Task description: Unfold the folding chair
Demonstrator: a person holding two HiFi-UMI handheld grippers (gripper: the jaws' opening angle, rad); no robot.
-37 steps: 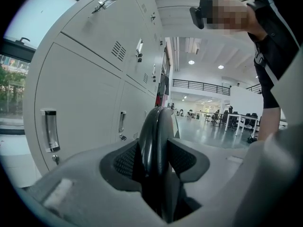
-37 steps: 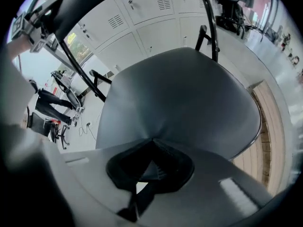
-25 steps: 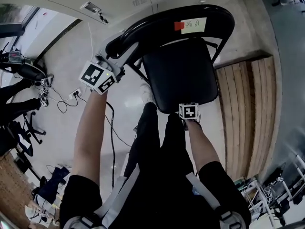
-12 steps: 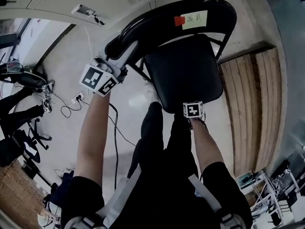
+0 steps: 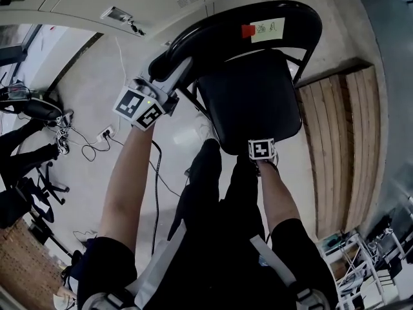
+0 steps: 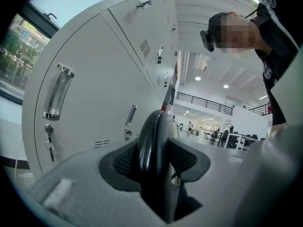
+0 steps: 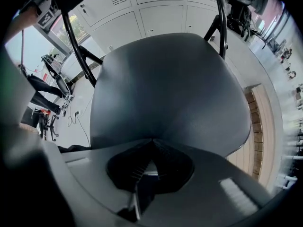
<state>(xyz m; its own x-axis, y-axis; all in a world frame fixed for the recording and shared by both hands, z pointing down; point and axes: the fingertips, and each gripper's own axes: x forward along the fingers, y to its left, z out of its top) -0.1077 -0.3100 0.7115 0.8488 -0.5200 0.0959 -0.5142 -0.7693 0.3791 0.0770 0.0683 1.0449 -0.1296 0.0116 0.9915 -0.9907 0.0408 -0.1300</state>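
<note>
The person's right forearm reaches down to the right gripper, which points straight down at the front edge of the folding chair. Its jaws are pressed fully together with nothing between them; whether the tips touch the black seat is hard to tell. The seat faces up. Farther out, the left gripper lies roughly level, its jaws clamped on the left end of the curved black backrest, pads against both faces. A paper label sits on the backrest top. The chair stands on a pale floor, wooden planks to its right and grey lockers beyond
</note>
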